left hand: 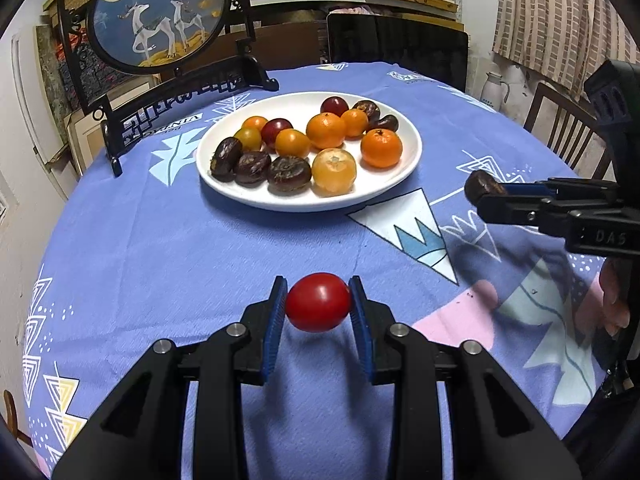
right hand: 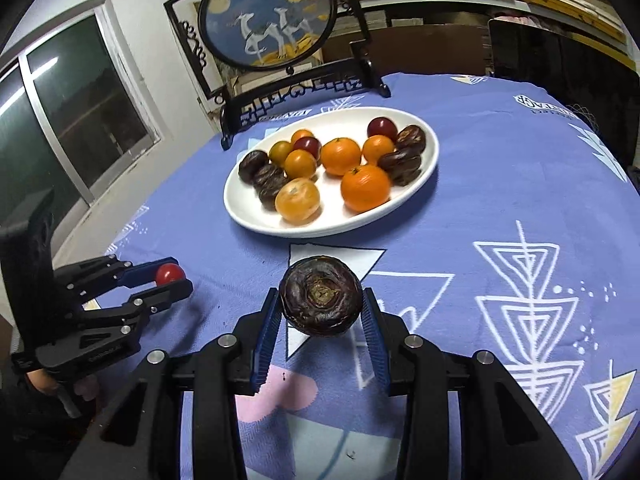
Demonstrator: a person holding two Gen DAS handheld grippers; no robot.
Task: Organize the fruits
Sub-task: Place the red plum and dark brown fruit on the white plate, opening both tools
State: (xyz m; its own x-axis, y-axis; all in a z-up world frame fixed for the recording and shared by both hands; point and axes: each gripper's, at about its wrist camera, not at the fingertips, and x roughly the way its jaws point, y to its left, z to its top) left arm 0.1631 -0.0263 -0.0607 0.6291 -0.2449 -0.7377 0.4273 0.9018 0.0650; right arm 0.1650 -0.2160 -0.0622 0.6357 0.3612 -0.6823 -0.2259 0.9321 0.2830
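Two grippers are each carrying one fruit above the tablecloth (left hand: 160,248), short of the plate (left hand: 400,176). In the left wrist view the left gripper (left hand: 319,308) is pinching a red tomato (left hand: 319,307) between its blue pads (left hand: 275,328) — both pads are pressing the fruit's sides, and a shadow is lying on the cloth beneath. At 3 o'clock in that view the right gripper (left hand: 486,192) is reaching in sideways, clamping a dark chestnut (left hand: 482,186) at its tips.

The right wrist view is showing the same chestnut (right hand: 321,295) head-on, wedged between the right gripper's (right hand: 322,312) pads, with the left gripper (right hand: 172,280) and its tomato (right hand: 169,274) at 9 o'clock.

Past both grippers, at 12 o'clock, the white plate (right hand: 256,216) is sitting on the cloth, holding the sorted fruit: three dark chestnuts (left hand: 260,166) are lining its near-left edge, two more (left hand: 376,116) are sitting at the far right, tangerines (left hand: 381,148) are filling the middle and near right, small orange tomatoes (left hand: 292,143) are lying left of centre, and two dark red ones (left hand: 334,106) are resting toward the far side.

Behind the plate, at 11 o'clock, a round deer screen (left hand: 158,12) is standing in a black frame at the table's edge.
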